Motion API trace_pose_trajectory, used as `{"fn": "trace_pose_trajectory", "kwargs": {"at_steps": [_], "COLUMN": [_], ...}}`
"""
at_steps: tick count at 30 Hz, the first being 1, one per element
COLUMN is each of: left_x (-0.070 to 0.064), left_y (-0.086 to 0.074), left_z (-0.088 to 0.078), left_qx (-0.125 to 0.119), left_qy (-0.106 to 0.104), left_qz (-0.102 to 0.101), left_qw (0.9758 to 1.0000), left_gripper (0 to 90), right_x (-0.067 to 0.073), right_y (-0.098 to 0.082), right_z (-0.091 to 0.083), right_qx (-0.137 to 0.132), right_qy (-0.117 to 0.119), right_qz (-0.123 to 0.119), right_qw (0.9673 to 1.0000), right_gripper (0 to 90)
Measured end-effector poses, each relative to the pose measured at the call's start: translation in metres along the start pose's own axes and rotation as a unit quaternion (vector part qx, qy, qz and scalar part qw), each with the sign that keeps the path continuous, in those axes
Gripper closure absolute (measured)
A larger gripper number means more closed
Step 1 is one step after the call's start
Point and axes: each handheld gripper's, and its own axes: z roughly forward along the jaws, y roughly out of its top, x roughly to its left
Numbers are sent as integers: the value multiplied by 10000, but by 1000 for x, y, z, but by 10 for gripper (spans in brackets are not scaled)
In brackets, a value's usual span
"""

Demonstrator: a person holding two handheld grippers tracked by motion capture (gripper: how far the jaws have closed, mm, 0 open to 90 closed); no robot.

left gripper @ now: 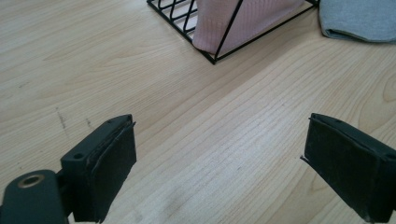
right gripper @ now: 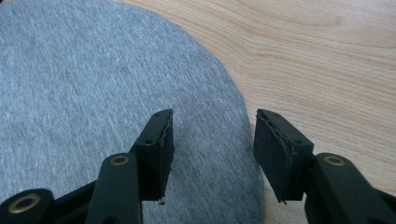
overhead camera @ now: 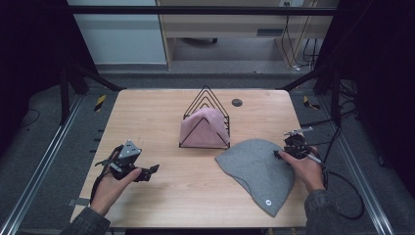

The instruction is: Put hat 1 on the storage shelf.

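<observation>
Left gripper [overhead camera: 147, 172] sits low with jaws spread wide, nothing between them; right gripper [overhead camera: 280, 154] is half-open, angled down.

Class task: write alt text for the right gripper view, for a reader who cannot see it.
Two black jaws of the right gripper stand apart just above the rounded edge of a grey hat lying flat on a wooden table. One jaw is over the cloth, the other over its edge and the wood.

A beanie [overhead camera: 259, 171] lies right of the rack [overhead camera: 205, 120], which holds another cloth [overhead camera: 201, 128].
</observation>
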Motion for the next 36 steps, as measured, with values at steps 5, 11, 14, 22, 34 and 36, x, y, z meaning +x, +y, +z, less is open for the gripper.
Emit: {"fn": "trace_pose_trajectory", "kwargs": {"at_steps": [5,11,14,22,34,36], "left_x": [3,5,6,4,4,4], "left_y": [-4,-7,-8,-9,-13,-13], "left_z": [-1,-3,-3,-2,3,4], "left_qx": [32,49,79,118,248,271], "left_qy": [50,97,111,94,18,-27], "left_qz": [-27,-23,-24,9,23,30], "left_qw": [10000,9999,9999,9999,9997,9996], "left_gripper": [88,89,90,101,101,101], "right_x": [2,2,1,0,7,12], "right_y": [-1,-1,-1,-5,-7,-5], "right_z": [-1,0,0,0,-2,-11], "right_qx": [94,99,139,135,79,-78], "right_qy": [-20,-113,-118,-21,376,386], "right_qz": [-163,-210,-162,-108,-215,-311], "right_qw": [9998,9997,9997,9998,9990,9987], "right_gripper": [521,503,480,570,849,852]}}
